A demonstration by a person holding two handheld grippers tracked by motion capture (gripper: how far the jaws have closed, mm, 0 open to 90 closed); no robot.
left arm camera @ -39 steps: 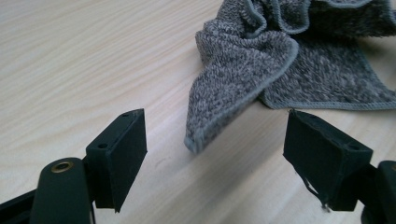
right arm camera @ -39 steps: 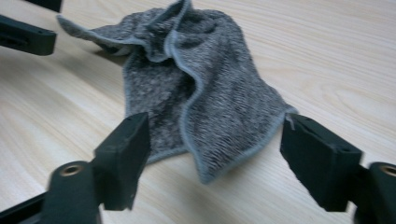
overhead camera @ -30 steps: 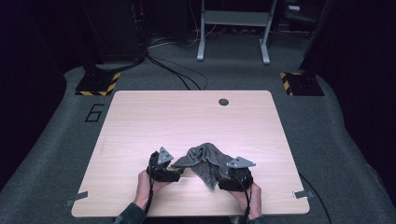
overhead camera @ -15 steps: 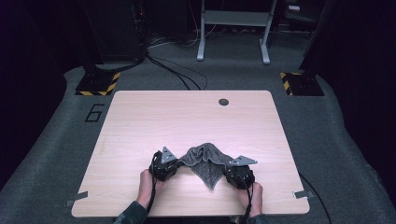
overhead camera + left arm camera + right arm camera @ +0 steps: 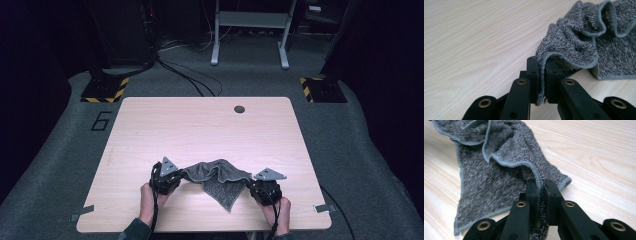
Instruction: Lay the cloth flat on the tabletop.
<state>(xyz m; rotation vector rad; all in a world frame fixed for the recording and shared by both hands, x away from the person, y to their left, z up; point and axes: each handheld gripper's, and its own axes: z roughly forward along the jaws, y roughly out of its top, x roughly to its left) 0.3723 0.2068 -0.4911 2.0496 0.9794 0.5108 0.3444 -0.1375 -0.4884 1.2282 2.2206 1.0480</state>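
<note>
A grey terry cloth (image 5: pixel 218 181) lies bunched near the front edge of the light wood table (image 5: pixel 200 130), strung between my two grippers. My left gripper (image 5: pixel 179 176) is shut on the cloth's left corner. In the left gripper view the hemmed edge of the cloth (image 5: pixel 574 42) is pinched between the jaws of the left gripper (image 5: pixel 542 75). My right gripper (image 5: pixel 251 184) is shut on the right corner. The right gripper view shows the cloth (image 5: pixel 499 170) running up from the right gripper (image 5: pixel 541 195), with its hem clamped. A loose point of cloth hangs toward the front edge.
A round cable hole (image 5: pixel 239 109) sits near the table's far edge. Beyond the table stand a metal frame (image 5: pixel 250 30) and yellow-black striped stand feet (image 5: pixel 105 90), with cables on the grey floor. A hand holds each gripper at the table's front edge.
Both grippers have closed on the cloth's corners and drawn apart, the left going left and the right going right. The cloth has spread wider between them and lifted slightly.
</note>
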